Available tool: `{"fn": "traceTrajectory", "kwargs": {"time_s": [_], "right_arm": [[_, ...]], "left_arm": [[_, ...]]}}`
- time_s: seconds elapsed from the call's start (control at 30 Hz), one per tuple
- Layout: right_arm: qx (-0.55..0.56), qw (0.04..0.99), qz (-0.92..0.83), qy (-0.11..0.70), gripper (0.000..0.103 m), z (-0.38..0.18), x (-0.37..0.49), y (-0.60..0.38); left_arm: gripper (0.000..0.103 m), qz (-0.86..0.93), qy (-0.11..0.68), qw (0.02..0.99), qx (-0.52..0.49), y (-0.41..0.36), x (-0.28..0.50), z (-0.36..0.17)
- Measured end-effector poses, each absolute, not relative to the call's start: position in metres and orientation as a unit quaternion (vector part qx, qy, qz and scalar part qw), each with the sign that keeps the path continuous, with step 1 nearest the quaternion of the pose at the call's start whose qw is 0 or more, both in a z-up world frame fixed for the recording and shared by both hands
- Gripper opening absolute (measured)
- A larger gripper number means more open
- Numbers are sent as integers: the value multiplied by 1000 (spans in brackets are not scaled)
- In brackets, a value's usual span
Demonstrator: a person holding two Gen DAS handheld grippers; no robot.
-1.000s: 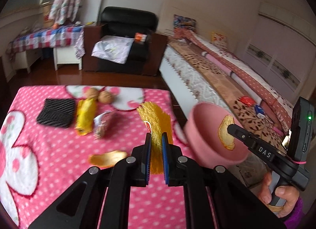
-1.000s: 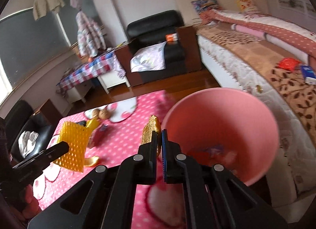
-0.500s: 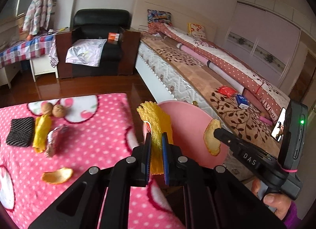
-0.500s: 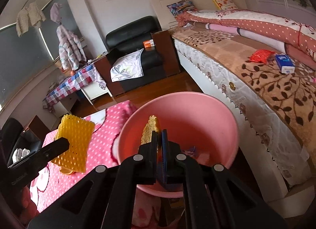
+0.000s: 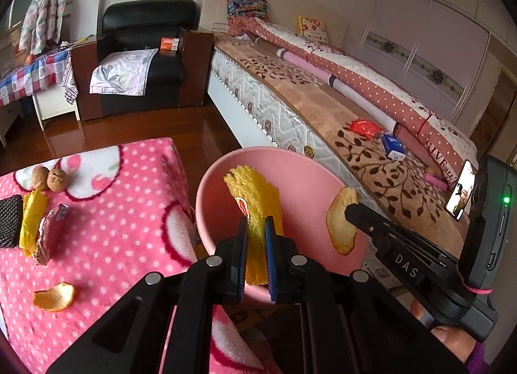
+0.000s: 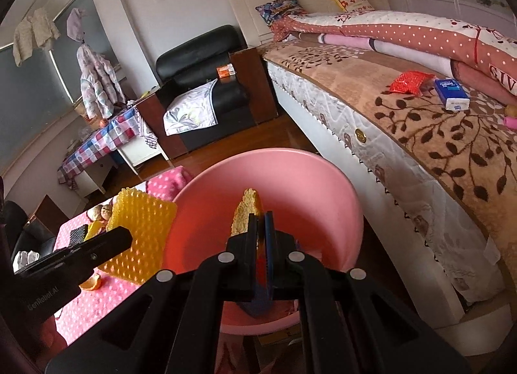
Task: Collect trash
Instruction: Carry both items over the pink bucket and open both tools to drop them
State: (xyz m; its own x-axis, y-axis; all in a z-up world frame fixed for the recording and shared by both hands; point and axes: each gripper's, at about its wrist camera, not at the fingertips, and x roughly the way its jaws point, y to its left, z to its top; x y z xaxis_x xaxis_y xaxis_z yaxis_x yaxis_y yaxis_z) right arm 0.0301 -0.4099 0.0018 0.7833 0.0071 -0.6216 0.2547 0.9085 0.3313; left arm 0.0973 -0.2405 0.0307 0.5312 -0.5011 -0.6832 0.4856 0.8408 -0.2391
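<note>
My left gripper (image 5: pixel 257 257) is shut on a yellow foam fruit net (image 5: pixel 255 199), holding it over the pink bin (image 5: pixel 213 180) that stands beside the table. My right gripper (image 6: pixel 261 241) is shut on a piece of orange peel (image 6: pixel 246 212) above the bin (image 6: pixel 326 180); the same peel (image 5: pixel 341 222) shows at the bin's right rim in the left wrist view. The net (image 6: pixel 139 232) hangs at the bin's left edge in the right wrist view. On the pink dotted tablecloth (image 5: pixel 106 238) lie another orange peel (image 5: pixel 53 296), a crumpled wrapper (image 5: pixel 50 232), a yellow wrapper (image 5: pixel 32 222) and two walnuts (image 5: pixel 48 178).
A black mesh pad (image 5: pixel 9 225) lies at the table's left edge. A bed (image 5: pixel 355 122) runs along the right, close to the bin, with a red packet (image 5: pixel 365 127) and a blue box (image 5: pixel 392 146) on it. A black armchair (image 5: pixel 142 57) stands behind on the wooden floor.
Both grippers have swung right from over the table to above the pink bin, carrying the net and the peel. The table's trash has slid to the left of the view.
</note>
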Motion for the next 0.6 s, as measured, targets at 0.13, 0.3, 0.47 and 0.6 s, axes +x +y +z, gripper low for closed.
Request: {"fn": "traceTrajectory", "kwargs": {"time_s": [0.13, 0.3, 0.47, 0.6], "right_arm": [[205, 920, -72, 325, 5, -2, 31, -412], [208, 918, -77, 328, 5, -5, 34, -414], [218, 915, -81, 329, 5, -6, 35, -417], [221, 909, -86, 342, 6, -7, 37, -417]], "left_arm": [[9, -285, 400, 871, -7, -245, 101, 26], [13, -288, 399, 870, -6, -247, 101, 25], [35, -286, 398, 872, -15, -242, 100, 27], [39, -283, 398, 872, -22, -237, 100, 29]]}}
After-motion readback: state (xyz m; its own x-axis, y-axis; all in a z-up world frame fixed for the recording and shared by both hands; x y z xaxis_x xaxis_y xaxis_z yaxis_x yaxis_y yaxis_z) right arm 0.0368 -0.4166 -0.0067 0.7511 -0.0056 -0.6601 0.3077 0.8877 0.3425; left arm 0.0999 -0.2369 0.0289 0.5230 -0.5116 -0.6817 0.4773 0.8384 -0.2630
